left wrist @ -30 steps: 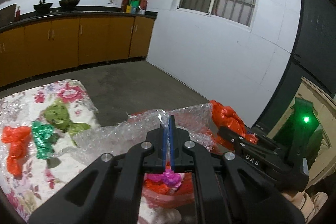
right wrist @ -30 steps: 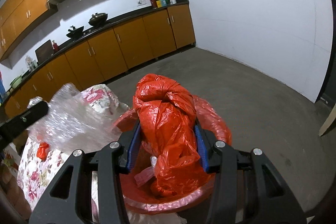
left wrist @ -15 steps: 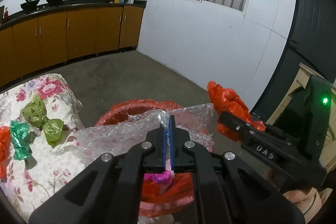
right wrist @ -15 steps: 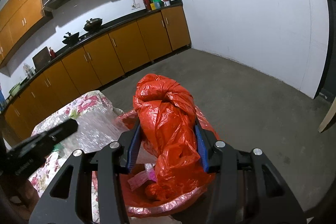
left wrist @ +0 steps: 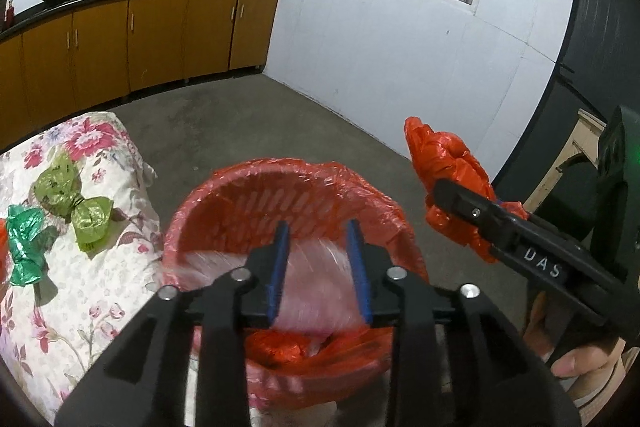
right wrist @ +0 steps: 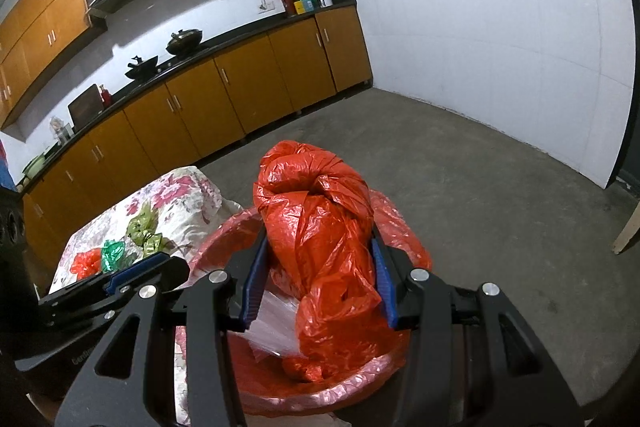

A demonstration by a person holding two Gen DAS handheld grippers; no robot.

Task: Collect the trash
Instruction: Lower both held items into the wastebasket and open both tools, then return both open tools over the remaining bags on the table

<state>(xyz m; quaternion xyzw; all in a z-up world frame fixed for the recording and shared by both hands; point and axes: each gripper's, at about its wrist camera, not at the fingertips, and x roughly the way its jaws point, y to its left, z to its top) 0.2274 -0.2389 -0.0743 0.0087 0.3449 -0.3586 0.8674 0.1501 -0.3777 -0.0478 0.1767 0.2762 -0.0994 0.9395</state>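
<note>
My left gripper (left wrist: 317, 225) hangs over the red-lined trash bin (left wrist: 280, 179), and its jaws are opening. A blurred sheet of clear bubble wrap (left wrist: 316, 279) lies between and below the blue pads, free of them, inside the bin. It also shows as pale plastic, the bubble wrap (right wrist: 276, 331), in the right wrist view. My right gripper (right wrist: 318, 241) is shut on a knotted red plastic bag (right wrist: 320, 211), held just above the bin's rim (right wrist: 400, 227). From the left wrist view the red bag (left wrist: 444, 167) sits to the right of the bin.
A table with a floral cloth (left wrist: 80, 299) stands left of the bin and carries a light green bag (left wrist: 76, 203), a dark green bag (left wrist: 24, 247) and a red scrap (right wrist: 86, 261). Orange cabinets (right wrist: 248, 95) line the far wall. Bare concrete floor (right wrist: 480, 187) lies beyond.
The left gripper came down over the bin and its jaws parted. The bubble wrap it held has dropped into the bin. The right gripper and its red bag stayed put.
</note>
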